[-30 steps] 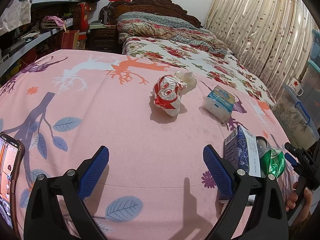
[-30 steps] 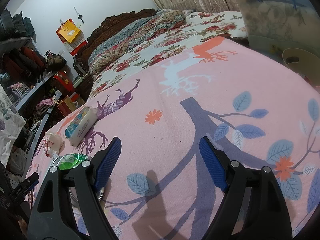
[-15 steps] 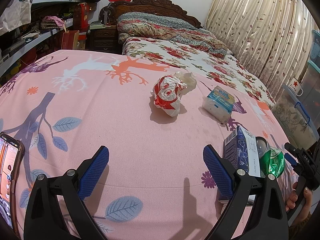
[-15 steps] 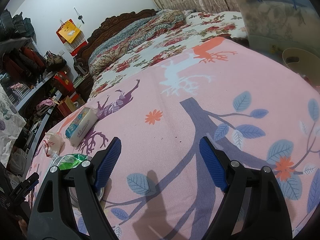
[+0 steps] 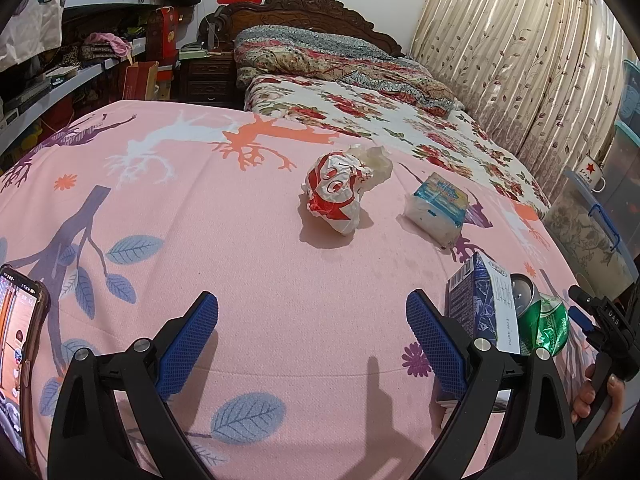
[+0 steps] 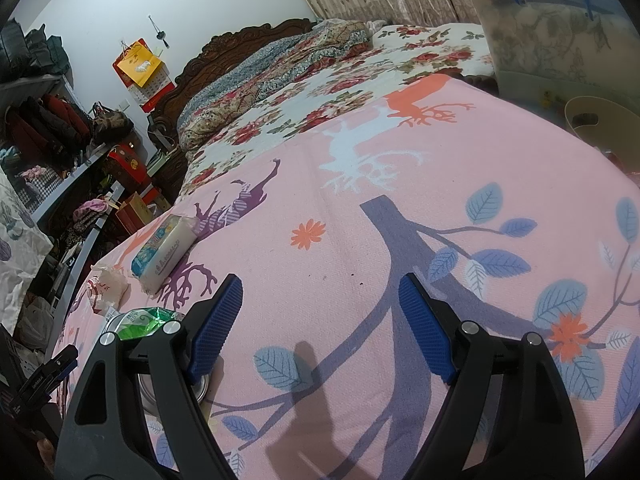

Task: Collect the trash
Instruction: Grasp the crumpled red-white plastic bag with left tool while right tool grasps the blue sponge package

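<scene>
Ahead of the left gripper (image 5: 312, 338), jaws released and empty, sits a wrapper (image 5: 340, 192) with a tissue pack (image 5: 438, 210) right of it; carton (image 5: 486, 304) and can (image 5: 546, 320) just outside its right jaw. Right gripper (image 6: 320, 328) jaws released, empty, over the pink sheet (image 6: 360, 232).

No visible change since the earlier pictures

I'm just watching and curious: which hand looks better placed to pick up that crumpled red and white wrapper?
Left, probably. The wrapper lies ahead of the open left gripper, with bare cloth between. In the right gripper's view the wrapper sits far off to one side, past the can.
</scene>
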